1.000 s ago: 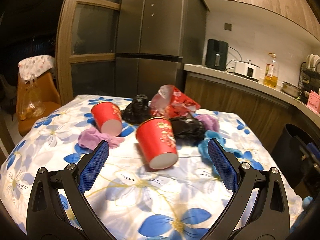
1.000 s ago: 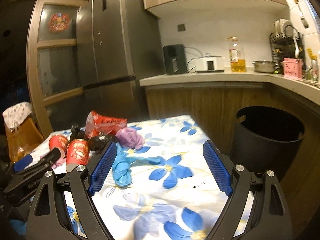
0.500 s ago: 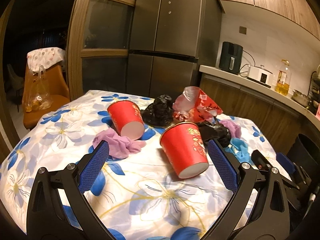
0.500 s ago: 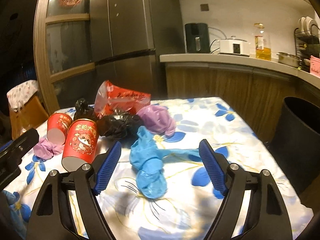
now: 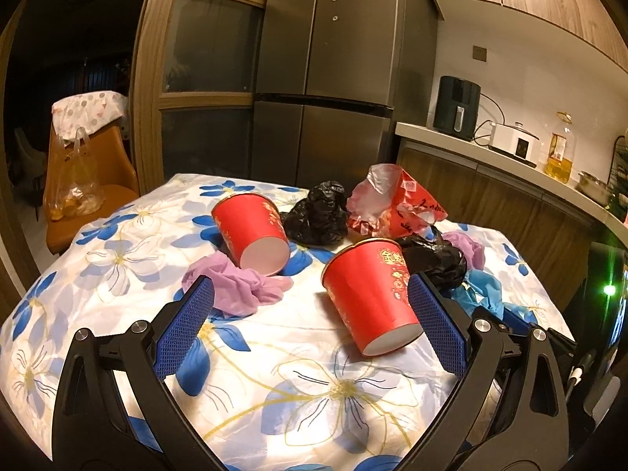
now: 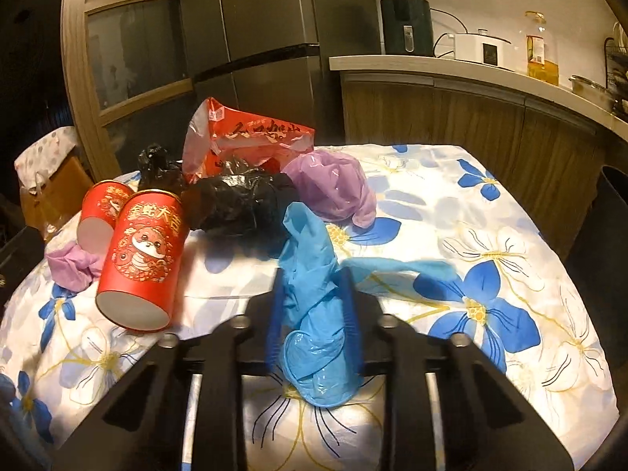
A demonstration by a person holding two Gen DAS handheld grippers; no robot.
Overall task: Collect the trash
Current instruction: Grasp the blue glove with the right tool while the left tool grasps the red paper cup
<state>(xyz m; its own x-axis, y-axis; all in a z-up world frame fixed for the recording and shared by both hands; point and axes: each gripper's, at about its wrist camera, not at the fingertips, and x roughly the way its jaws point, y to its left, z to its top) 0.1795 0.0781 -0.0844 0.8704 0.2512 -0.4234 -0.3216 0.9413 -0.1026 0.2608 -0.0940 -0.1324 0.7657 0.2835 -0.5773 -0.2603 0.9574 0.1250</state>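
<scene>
Trash lies on the flowered table (image 5: 117, 259): two tipped red paper cups (image 5: 369, 298) (image 5: 251, 231), crumpled purple gloves (image 5: 243, 286) (image 6: 333, 188), black bags (image 5: 318, 212) (image 6: 239, 204) and a red plastic bag (image 6: 243, 137). A blue glove (image 6: 310, 251) lies at the near right of the pile. My right gripper (image 6: 312, 278) is closing, and its blue pads sit against both sides of the glove. My left gripper (image 5: 310, 286) hovers open over the cloth, with the nearer red cup just inside its right finger and nothing gripped.
A black bin (image 6: 604, 251) stands on the floor right of the table. The wooden counter (image 6: 471, 74) with appliances and an oil bottle runs behind. A chair (image 5: 78, 180) with a plastic bag hanging on it stands at the far left, the fridge (image 5: 325, 78) beyond the table.
The right gripper came forward and down onto the blue glove, and its jaws went from wide apart to narrow around it. The left gripper shifted slightly and stays open.
</scene>
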